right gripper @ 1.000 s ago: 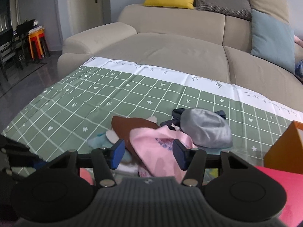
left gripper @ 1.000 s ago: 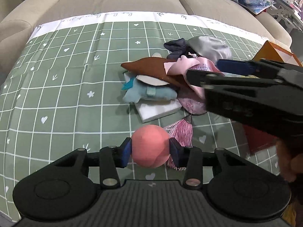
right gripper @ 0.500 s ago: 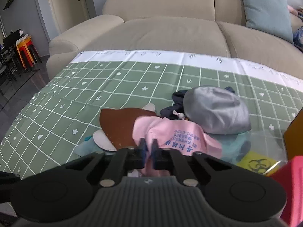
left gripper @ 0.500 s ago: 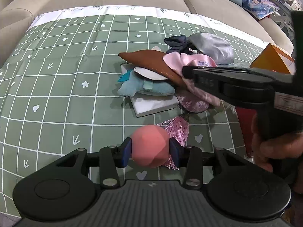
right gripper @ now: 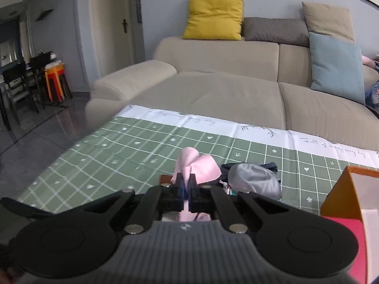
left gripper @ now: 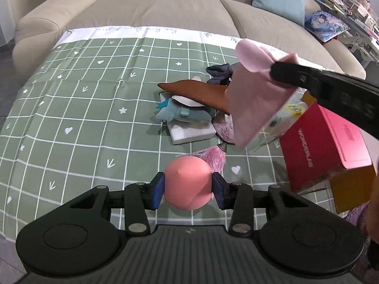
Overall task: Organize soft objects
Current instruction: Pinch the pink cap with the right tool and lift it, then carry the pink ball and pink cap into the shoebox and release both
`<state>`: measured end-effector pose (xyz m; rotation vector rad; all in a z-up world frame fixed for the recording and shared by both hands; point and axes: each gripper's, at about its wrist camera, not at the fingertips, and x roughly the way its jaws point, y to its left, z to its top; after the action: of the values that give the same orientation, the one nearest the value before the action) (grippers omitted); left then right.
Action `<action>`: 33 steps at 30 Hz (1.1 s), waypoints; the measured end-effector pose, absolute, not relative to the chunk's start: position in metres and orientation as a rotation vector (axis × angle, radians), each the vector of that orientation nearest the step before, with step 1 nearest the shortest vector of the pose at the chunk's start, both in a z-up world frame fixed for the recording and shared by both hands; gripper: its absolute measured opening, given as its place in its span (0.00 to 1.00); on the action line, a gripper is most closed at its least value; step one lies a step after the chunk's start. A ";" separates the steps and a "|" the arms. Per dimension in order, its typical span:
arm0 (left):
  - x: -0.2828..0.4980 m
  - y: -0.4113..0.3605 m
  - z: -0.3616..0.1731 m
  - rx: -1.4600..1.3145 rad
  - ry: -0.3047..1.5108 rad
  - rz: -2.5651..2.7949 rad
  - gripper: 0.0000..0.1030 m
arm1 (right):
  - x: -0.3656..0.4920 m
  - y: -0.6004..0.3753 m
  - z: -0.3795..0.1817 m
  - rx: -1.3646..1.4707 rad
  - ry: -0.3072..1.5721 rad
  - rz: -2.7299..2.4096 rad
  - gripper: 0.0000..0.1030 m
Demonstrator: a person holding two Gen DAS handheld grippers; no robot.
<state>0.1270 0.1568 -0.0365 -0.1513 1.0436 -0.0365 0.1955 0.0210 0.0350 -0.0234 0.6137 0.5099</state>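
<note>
Now your right tool (right gripper: 186, 188) pinches the pink cloth (left gripper: 254, 99) clear above the pile (left gripper: 189, 111) at one o'clock, while your left tool (left gripper: 187, 187) grips the pink ball (left gripper: 187, 185), likely both box-bound.

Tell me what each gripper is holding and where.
Left gripper: pink ball, pinched at its sides. Right gripper: pink cloth, pinched at its upper edge.
</note>
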 end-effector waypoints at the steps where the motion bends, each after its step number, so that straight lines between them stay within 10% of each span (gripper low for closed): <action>1: 0.123 0.156 -0.034 -0.152 1.039 -0.035 0.47 | 0.188 0.018 0.038 -0.018 0.617 0.523 0.00; 33: 0.039 0.010 0.022 -0.022 0.908 -0.320 0.47 | 0.050 -0.186 0.052 0.165 0.798 0.359 0.00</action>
<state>0.0394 0.0103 0.0225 -0.0215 0.9084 -0.3203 0.0501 -0.1862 0.0520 0.1646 0.7977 0.3587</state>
